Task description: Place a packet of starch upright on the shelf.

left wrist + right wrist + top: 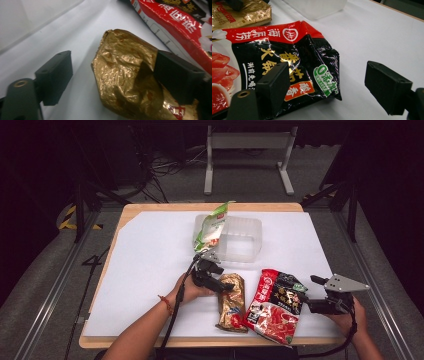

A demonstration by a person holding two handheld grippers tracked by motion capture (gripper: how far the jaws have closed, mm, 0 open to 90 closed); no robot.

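A crinkled gold packet lies flat near the table's front edge. My left gripper hovers at its far end, open. In the left gripper view the gold packet sits between the jaws of the left gripper: the right jaw overlaps its edge, the left jaw stands apart from it. A red and black packet lies just right of the gold one. My right gripper is open at that packet's right edge. In the right gripper view the black corner of the red and black packet lies between the spread jaws of the right gripper.
A clear plastic tub stands at the table's middle back with a green and white pouch leaning upright in its left end. A white sheet covers the wooden table. Bare sheet lies to the left and far right.
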